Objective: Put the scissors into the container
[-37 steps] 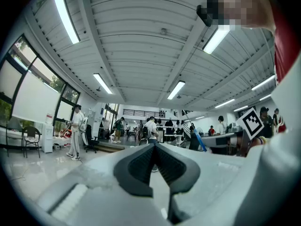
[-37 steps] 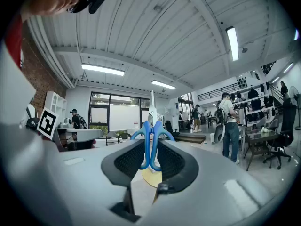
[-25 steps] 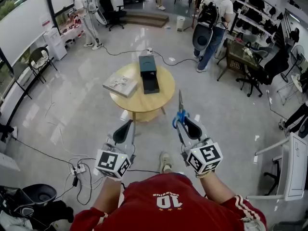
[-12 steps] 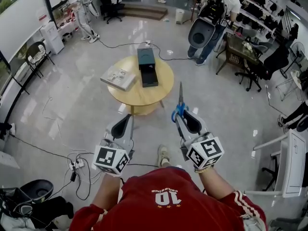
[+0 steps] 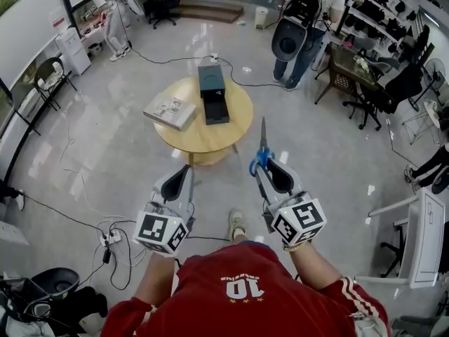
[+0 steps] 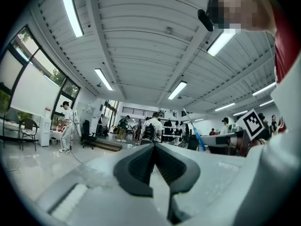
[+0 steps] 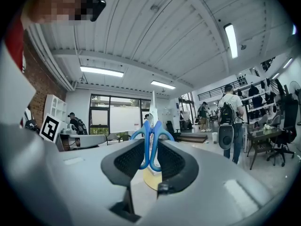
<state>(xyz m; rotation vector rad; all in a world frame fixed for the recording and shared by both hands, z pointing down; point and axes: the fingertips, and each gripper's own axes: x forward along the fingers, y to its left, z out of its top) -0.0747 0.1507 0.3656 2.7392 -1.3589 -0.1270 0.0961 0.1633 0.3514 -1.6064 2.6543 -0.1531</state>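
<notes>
In the head view my right gripper (image 5: 266, 171) is shut on the blue handles of the scissors (image 5: 262, 153), held in the air with the metal blades pointing forward towards the round wooden table (image 5: 203, 140). The dark oblong container (image 5: 212, 93) lies open on that table, well ahead of both grippers. In the right gripper view the scissors (image 7: 151, 142) stand upright, the handles squeezed between the pads of the right gripper (image 7: 150, 157). My left gripper (image 5: 184, 175) hangs level beside it, shut and empty; in the left gripper view its (image 6: 154, 147) tips meet.
A book (image 5: 170, 111) lies on the table left of the container. Cables and a power strip (image 5: 112, 241) trail over the glossy floor at the left. My shoe (image 5: 238, 226) shows between the grippers. Several people, chairs and shelves stand along the far and right sides.
The table and floor have slid slightly in the head view as I step, and the people at the back have moved. Both grippers keep their pose, the scissors still held.
</notes>
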